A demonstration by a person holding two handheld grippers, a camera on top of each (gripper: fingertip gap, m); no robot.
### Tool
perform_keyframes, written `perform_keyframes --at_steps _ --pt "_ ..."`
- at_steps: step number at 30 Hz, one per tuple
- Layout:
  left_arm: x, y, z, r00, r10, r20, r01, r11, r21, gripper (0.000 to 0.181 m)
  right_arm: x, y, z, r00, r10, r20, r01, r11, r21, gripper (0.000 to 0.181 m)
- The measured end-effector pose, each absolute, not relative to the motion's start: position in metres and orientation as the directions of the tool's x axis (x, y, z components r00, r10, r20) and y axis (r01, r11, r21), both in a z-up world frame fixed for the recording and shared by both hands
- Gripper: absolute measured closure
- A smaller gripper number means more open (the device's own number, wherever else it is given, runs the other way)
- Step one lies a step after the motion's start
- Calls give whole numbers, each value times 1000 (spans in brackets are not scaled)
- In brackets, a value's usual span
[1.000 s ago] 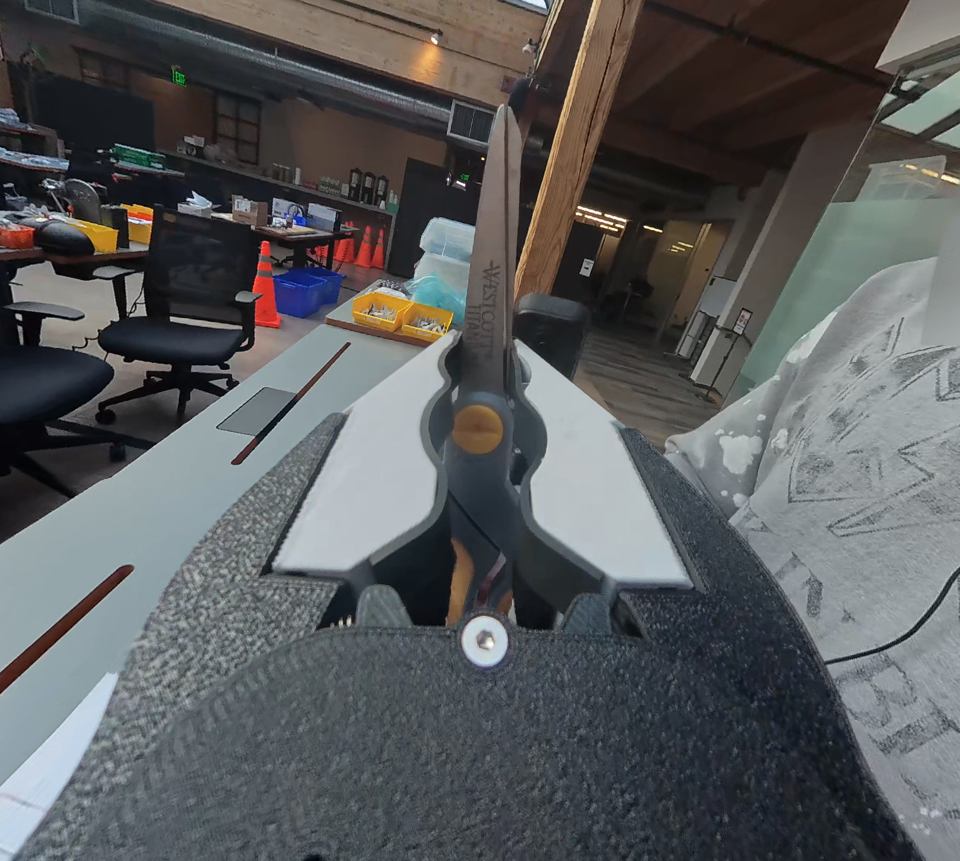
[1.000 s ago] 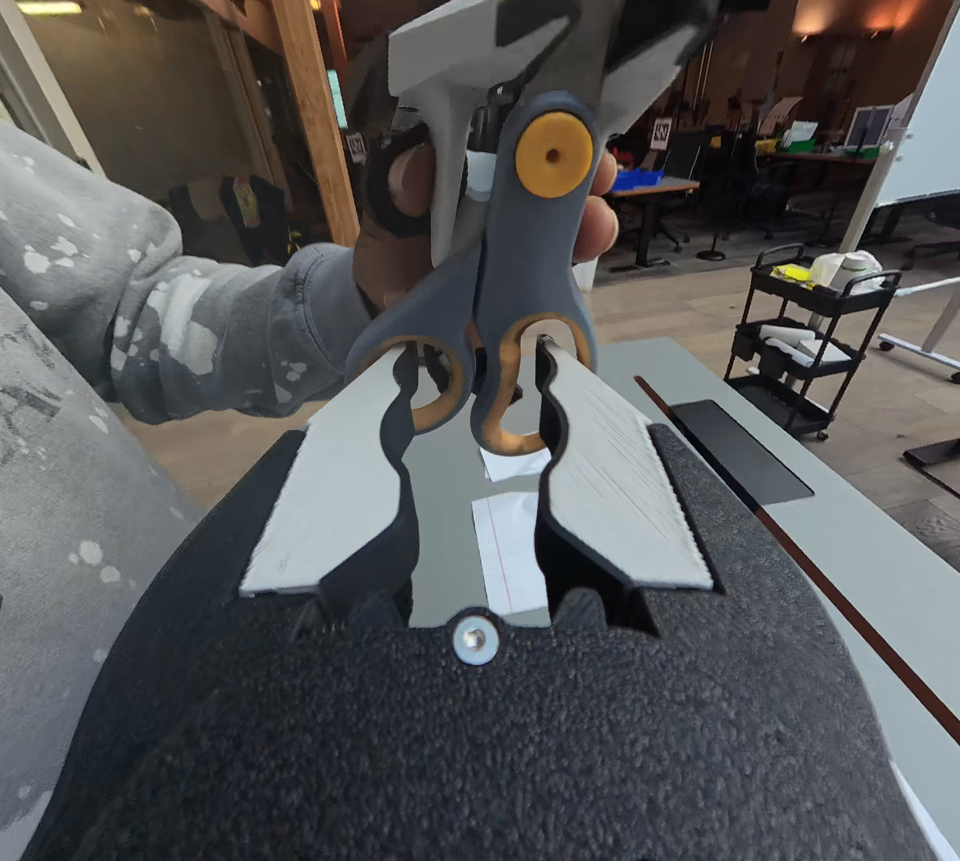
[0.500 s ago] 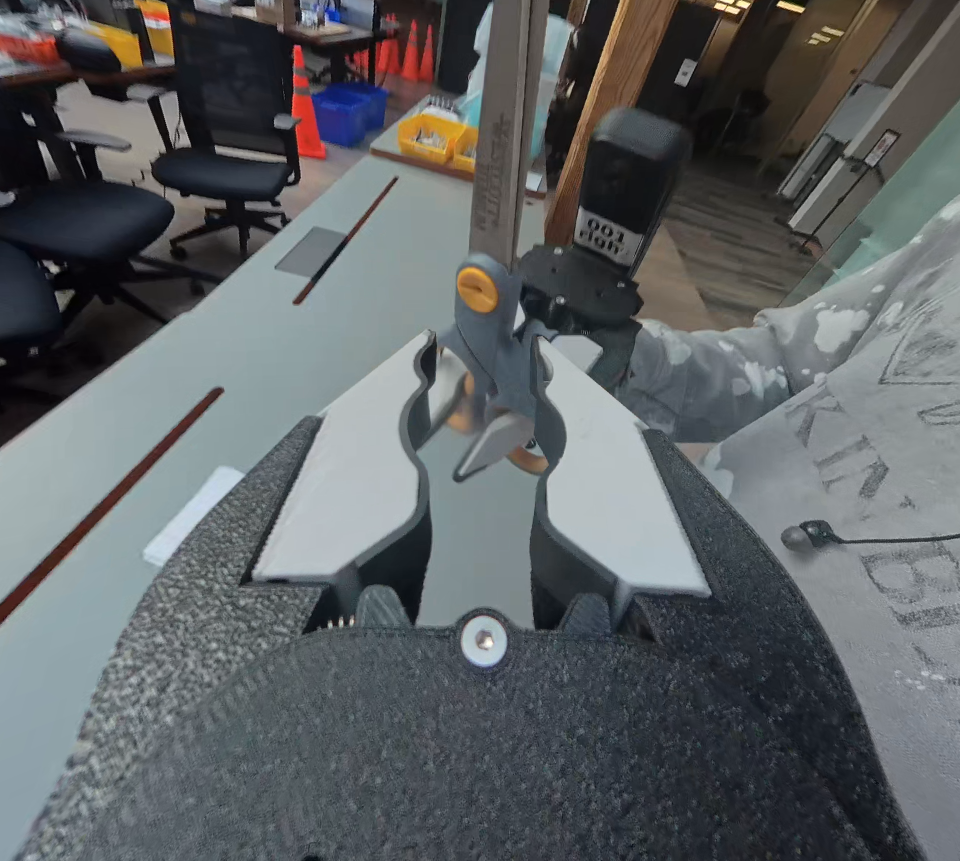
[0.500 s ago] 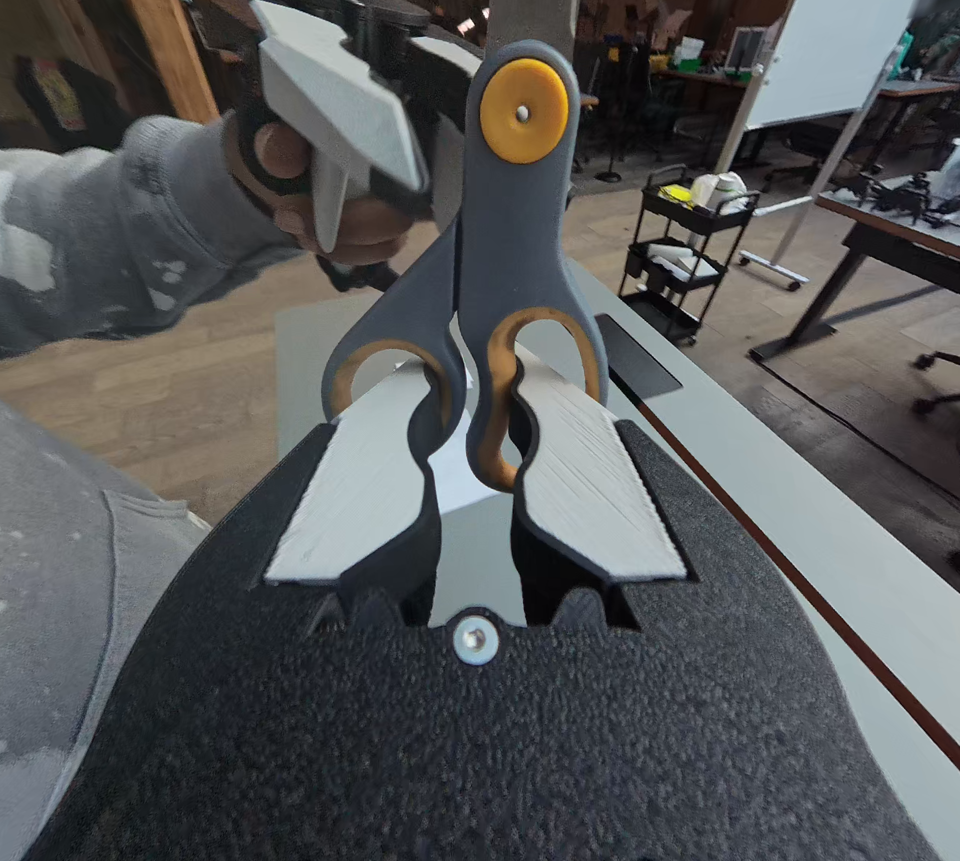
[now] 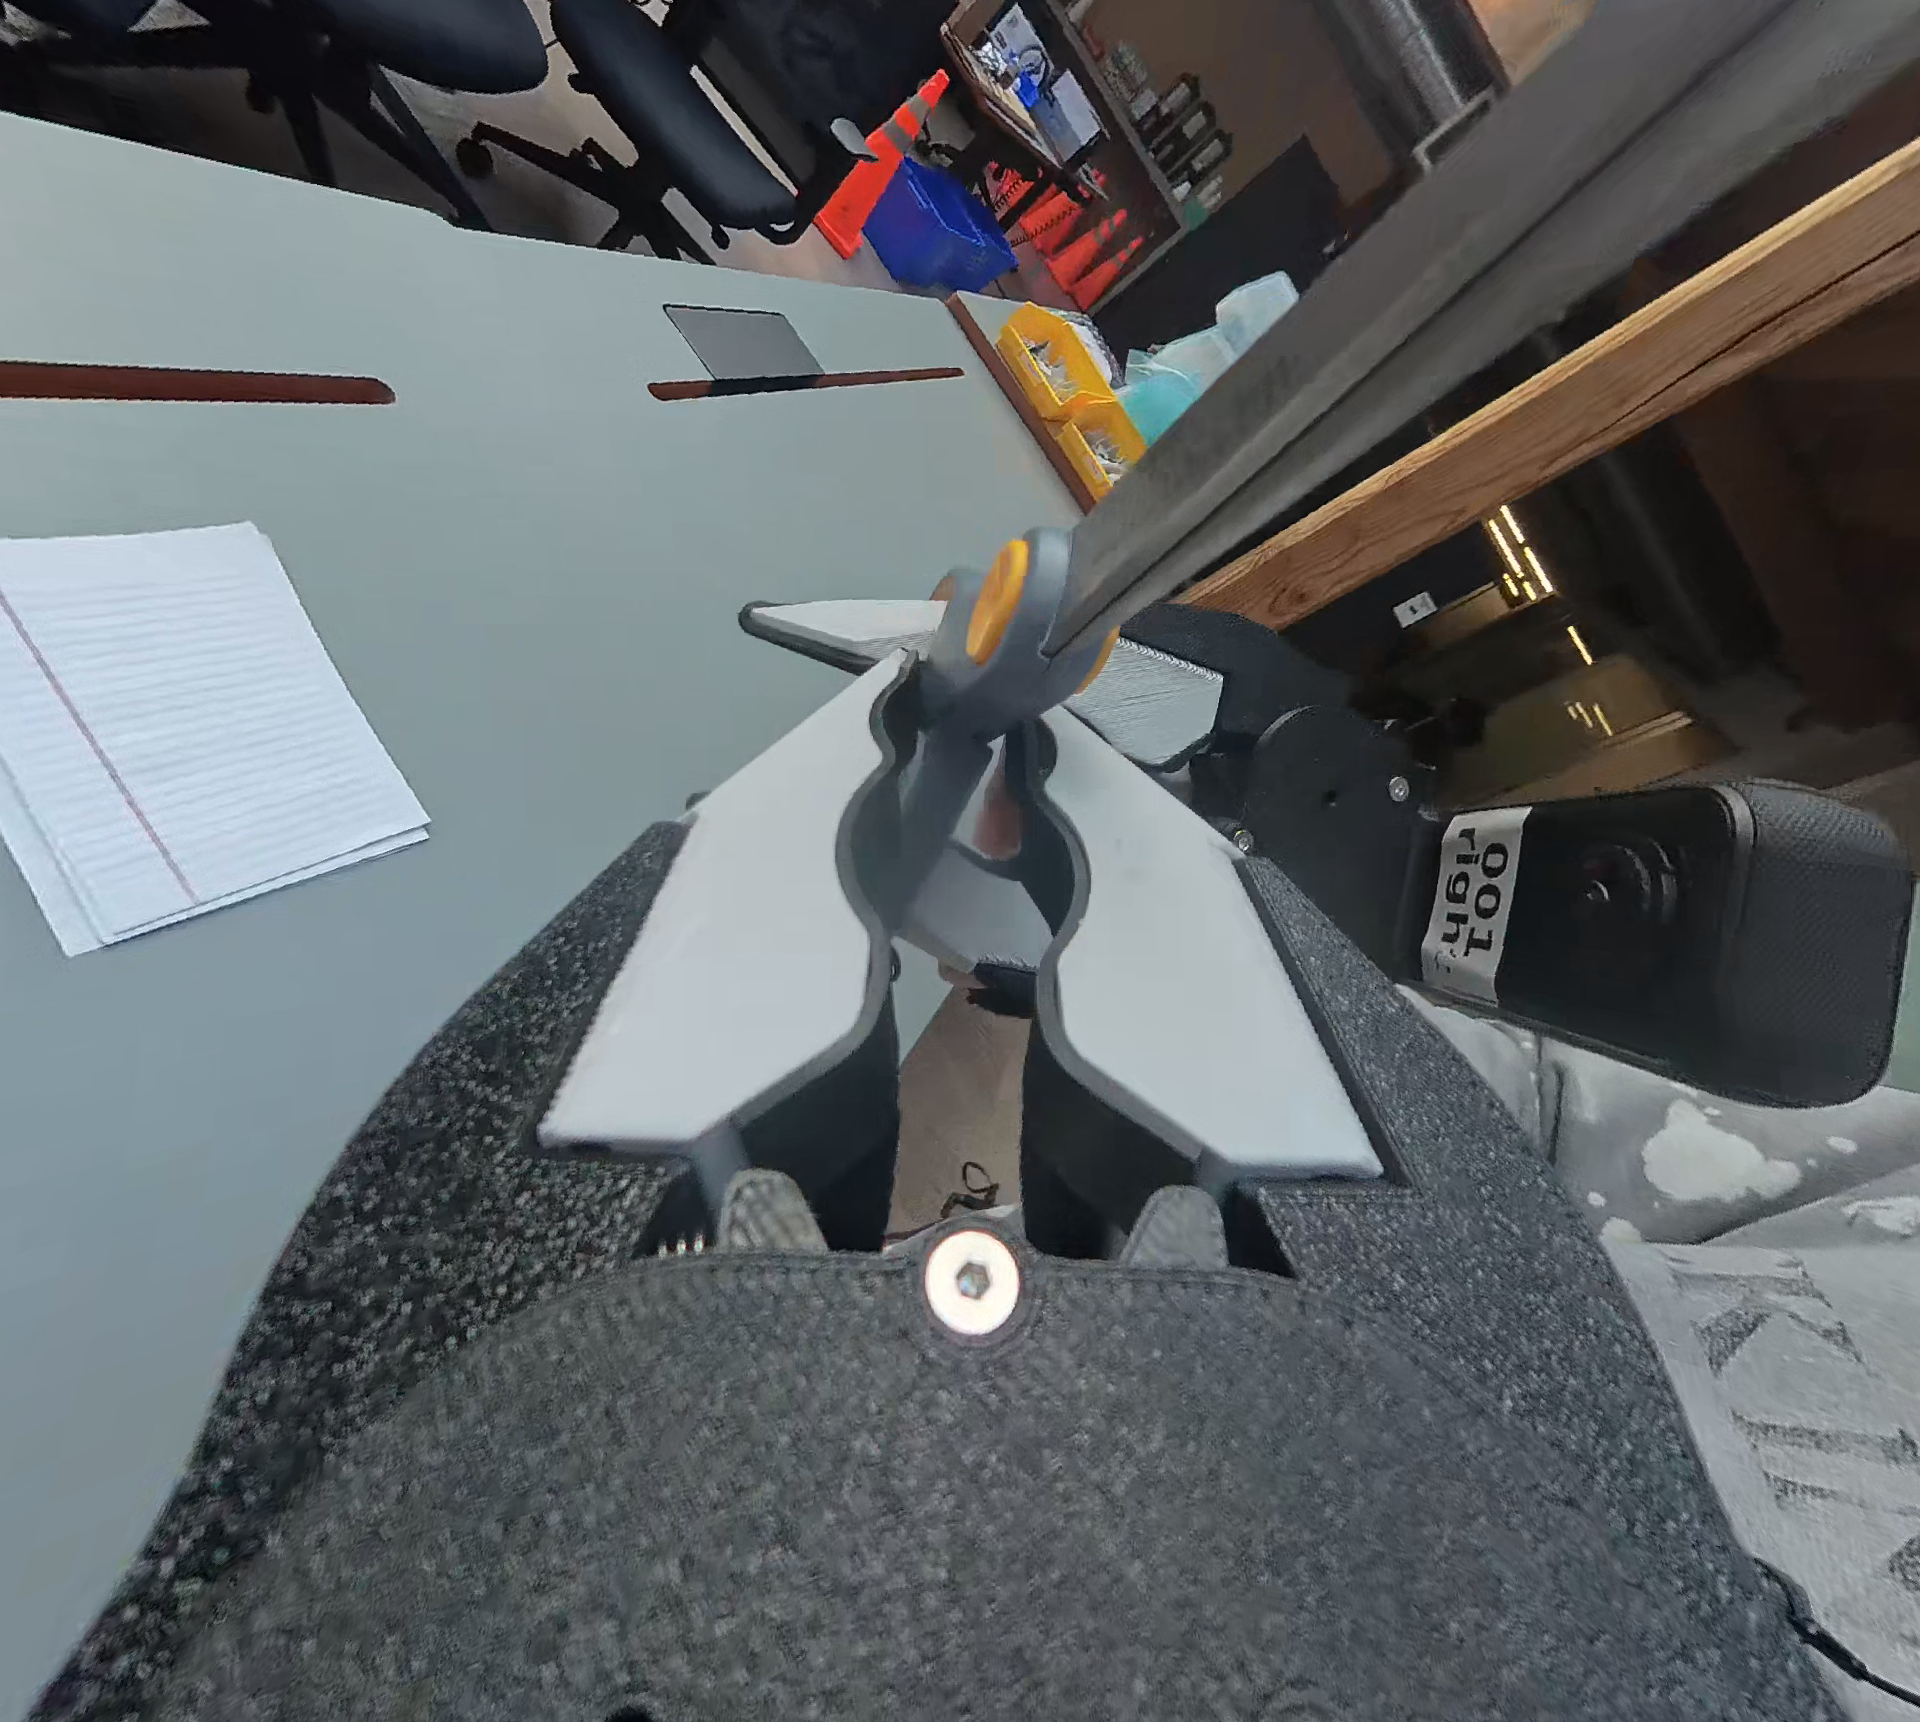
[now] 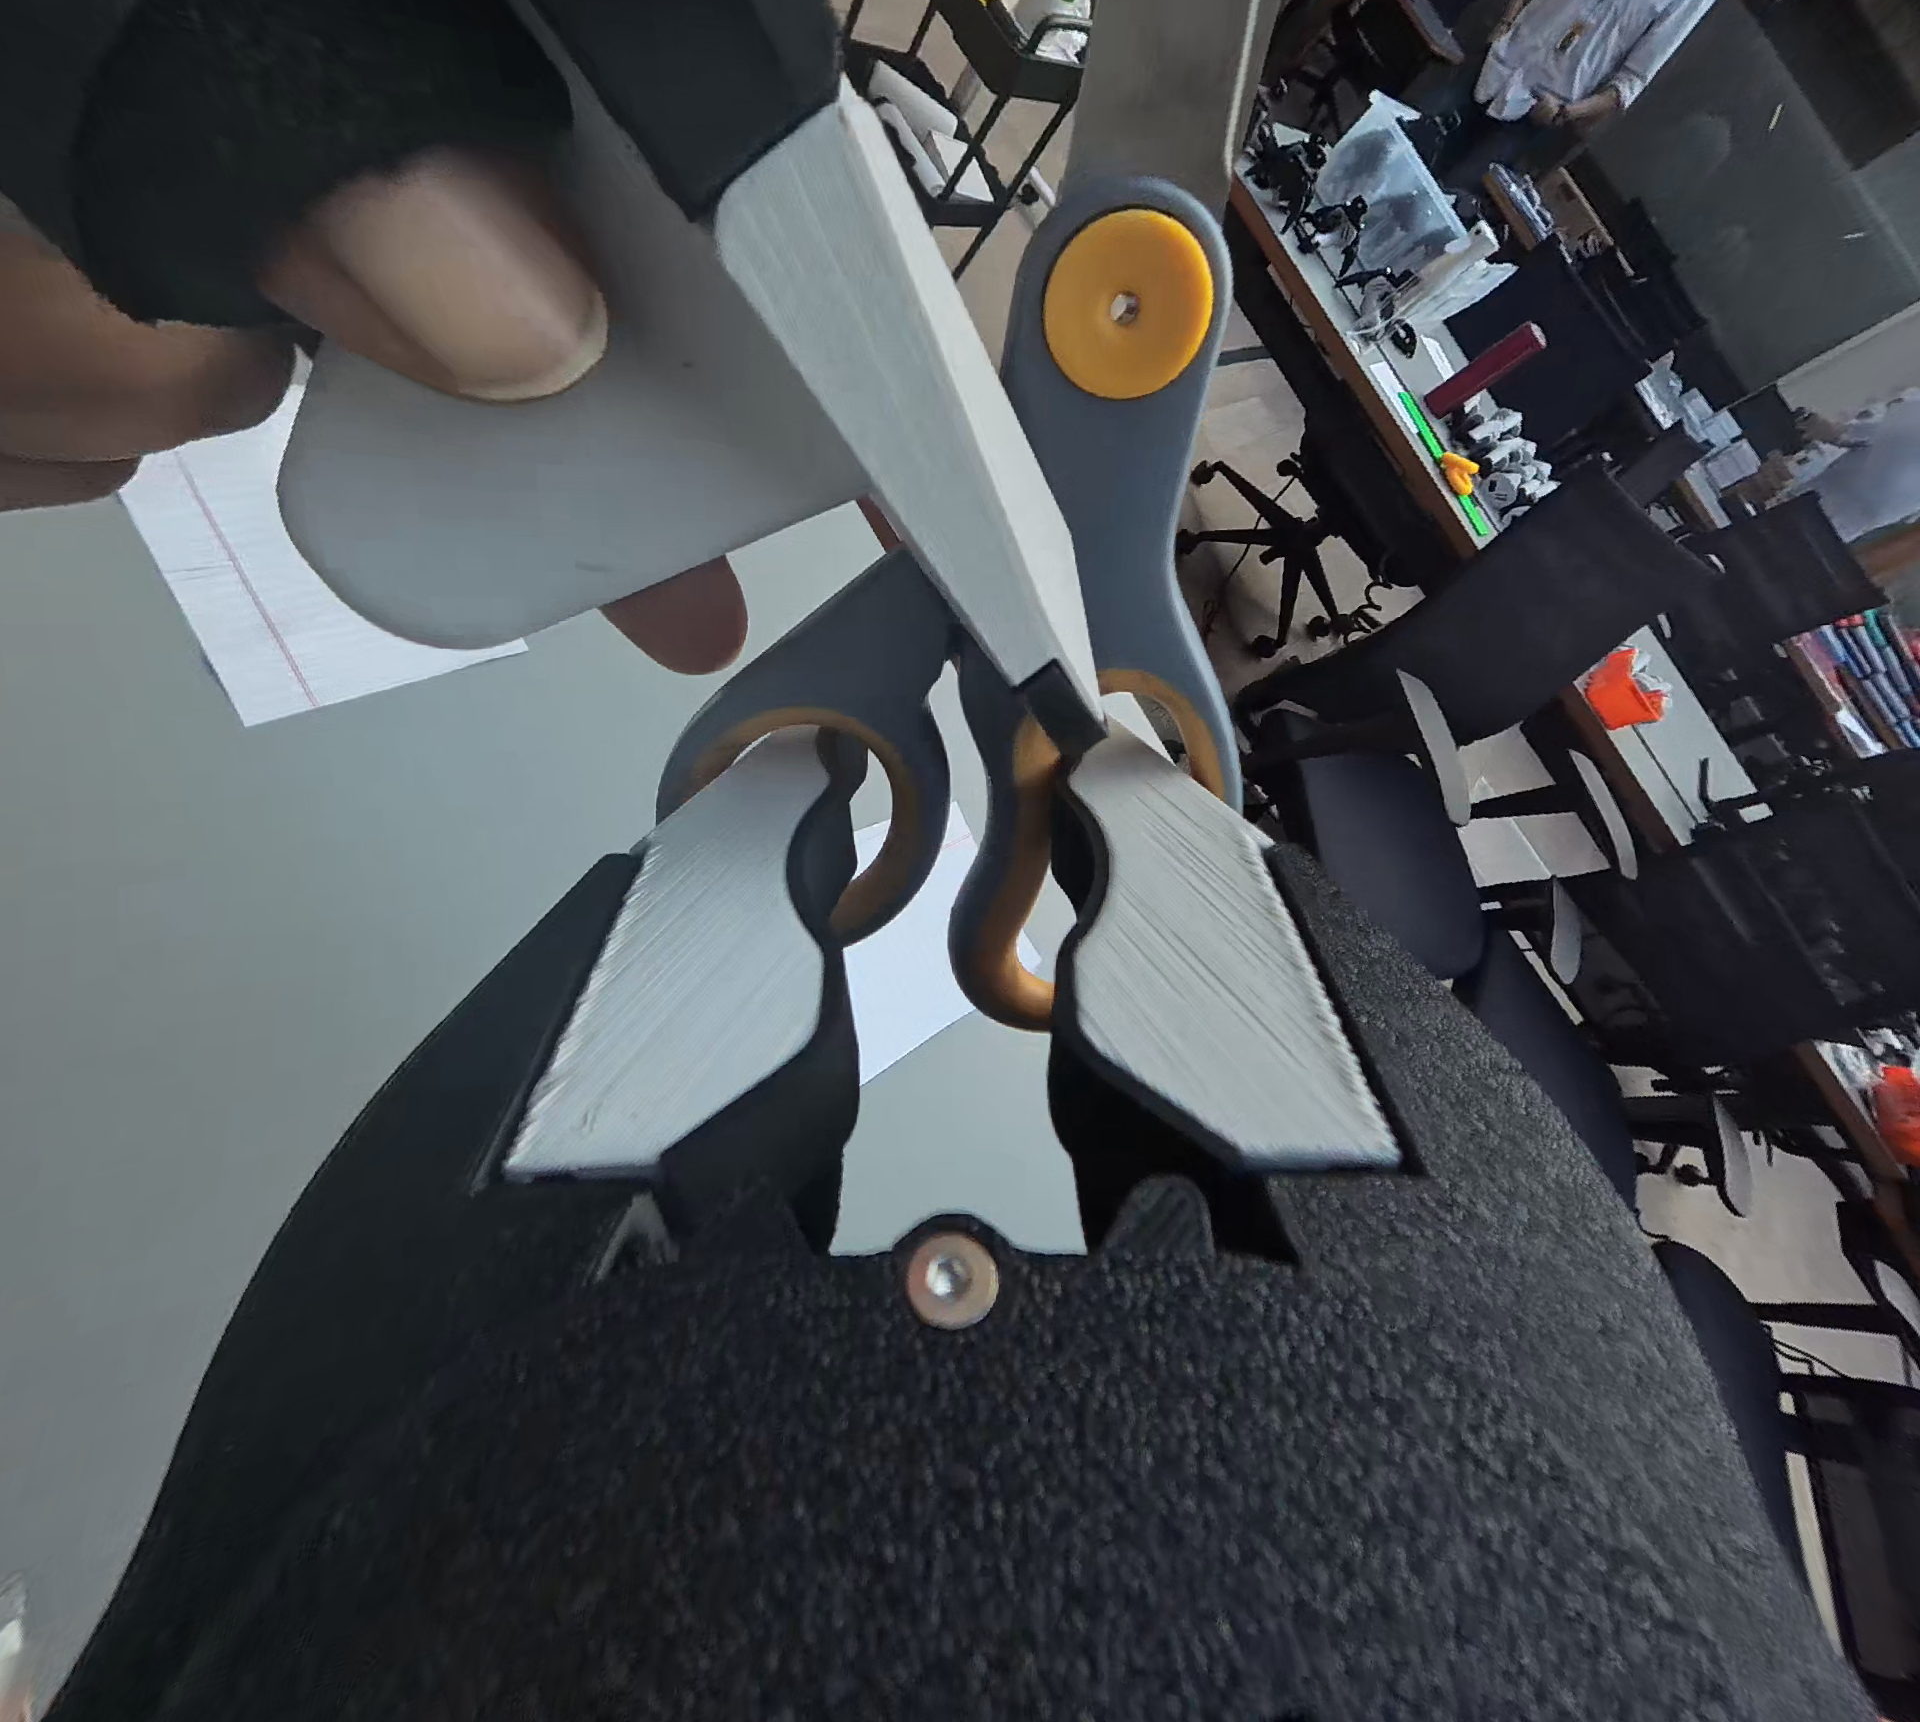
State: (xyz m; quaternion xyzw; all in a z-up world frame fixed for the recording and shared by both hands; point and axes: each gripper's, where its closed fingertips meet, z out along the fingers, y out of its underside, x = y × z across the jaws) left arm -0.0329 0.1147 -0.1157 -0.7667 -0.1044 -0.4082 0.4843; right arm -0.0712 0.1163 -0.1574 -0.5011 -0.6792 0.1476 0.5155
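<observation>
The scissors [image 6: 1127, 306] are held in the air above the grey surface [image 5: 520, 477], near its edge, blades closed and pointing up and away from both cameras. The handles are dark grey with orange-lined loops, and an orange disc marks the pivot; the long steel blades run out of the top of the picture.

The right tool [image 6: 961, 789] is seen grasping the scissors by the handles: its two pale fingertips stand apart, each set at one of the loops, and the scissors are carried upright from there.

The left tool [image 5: 961, 768] is brought in from the side, with the narrow neck below the pivot lying between its fingertips. In the right wrist view one of its pale fingers [image 6: 914, 425] is seen touching the handle beside the right tool's fingertip. Whether the left tool is clenched on the neck or only placed around it cannot be told. A hand [image 6: 436, 301] is wrapped about its grip.

A sheaf of lined paper [image 5: 187, 716] lies flat on the surface, well apart from the scissors. Beyond the far edge, office chairs [image 5: 665, 103], an orange cone [image 5: 883, 155] and a blue bin [image 5: 935, 238] are seen.
</observation>
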Motion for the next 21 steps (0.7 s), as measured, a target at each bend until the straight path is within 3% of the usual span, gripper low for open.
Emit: perform_keyframes --at_steps 6,10,13,16,21 --pt "-42 121 -118 659 -162 734 607 -462 -647 165 -84 127 -157 132 803 581 497 453 -740 150" --pt "-38 113 -118 801 -201 563 395 -530 -750 160 -86 115 -154 109 865 490 387 417 -822 157" --pt "-48 110 -108 865 -222 451 278 -536 -797 154 -87 110 -161 61 905 421 402 364 -840 160" --pt "-51 108 -105 889 -237 393 209 -553 -806 164 -87 111 -167 39 917 398 435 343 -833 161" --pt "-58 116 -101 793 -196 577 411 -527 -744 165 -93 124 -161 166 897 409 443 302 -844 158"
